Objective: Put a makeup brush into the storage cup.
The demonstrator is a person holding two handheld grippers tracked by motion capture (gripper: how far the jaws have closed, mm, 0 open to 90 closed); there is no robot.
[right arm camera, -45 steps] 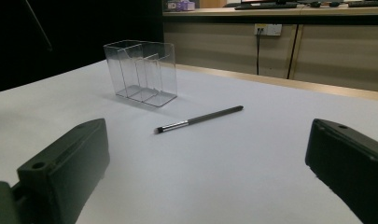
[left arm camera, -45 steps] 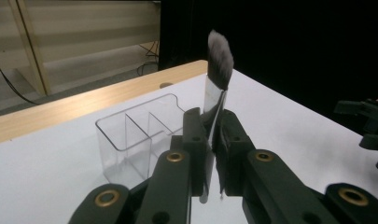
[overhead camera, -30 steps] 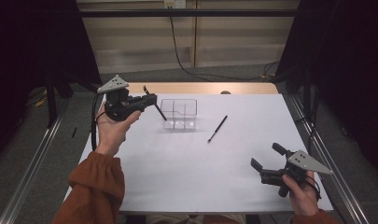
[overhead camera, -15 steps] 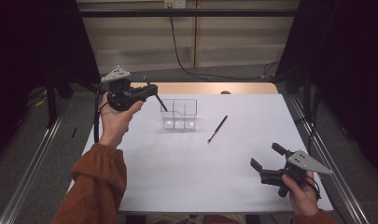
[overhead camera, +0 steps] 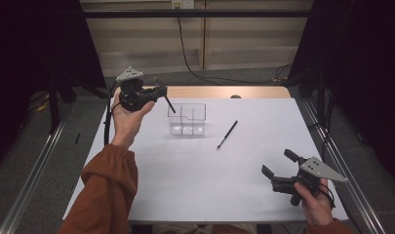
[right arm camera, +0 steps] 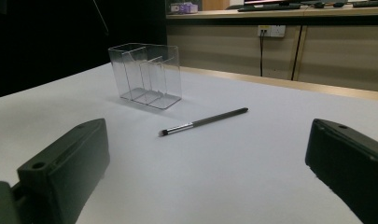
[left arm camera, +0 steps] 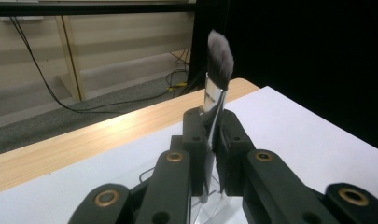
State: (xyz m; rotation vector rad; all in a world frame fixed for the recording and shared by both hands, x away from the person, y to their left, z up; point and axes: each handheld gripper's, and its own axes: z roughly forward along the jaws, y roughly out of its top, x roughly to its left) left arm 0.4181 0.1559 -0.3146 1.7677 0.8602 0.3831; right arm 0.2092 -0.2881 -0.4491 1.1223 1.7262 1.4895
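From above, the left tongs (overhead camera: pixel 162 92) are held up in the air by a hand with an orange sleeve (overhead camera: pixel 107 185), near the far left corner of the white surface (overhead camera: pixel 195 185). They are squeezed tight on a makeup brush (overhead camera: pixel 170 105), and its dark handle sticks down and slants toward the clear box (overhead camera: pixel 187 118), with its tip just above the box's left side. The clear box stands on the surface and has little walls inside it. A thin brush (overhead camera: pixel 227 134) lies flat on the surface just to the right of the box, apart from it. The right tongs (overhead camera: pixel 278 168) sit low near the front right corner, well away from both brushes, with their jaws wide and nothing between them. In the left gripper view, the left tongs (left arm camera: pixel 213 133) pinch the makeup brush (left arm camera: pixel 216 84) by its shiny silver part, and its fluffy grey hairs point up. A bit of the clear box (left arm camera: pixel 210 212) shows below the jaws. In the right gripper view, the right tongs (right arm camera: pixel 207 154) are wide apart and low over the surface (right arm camera: pixel 233 177). The thin brush (right arm camera: pixel 203 122) lies between them farther off, and the clear box (right arm camera: pixel 147 77) stands behind it, a little to the left.
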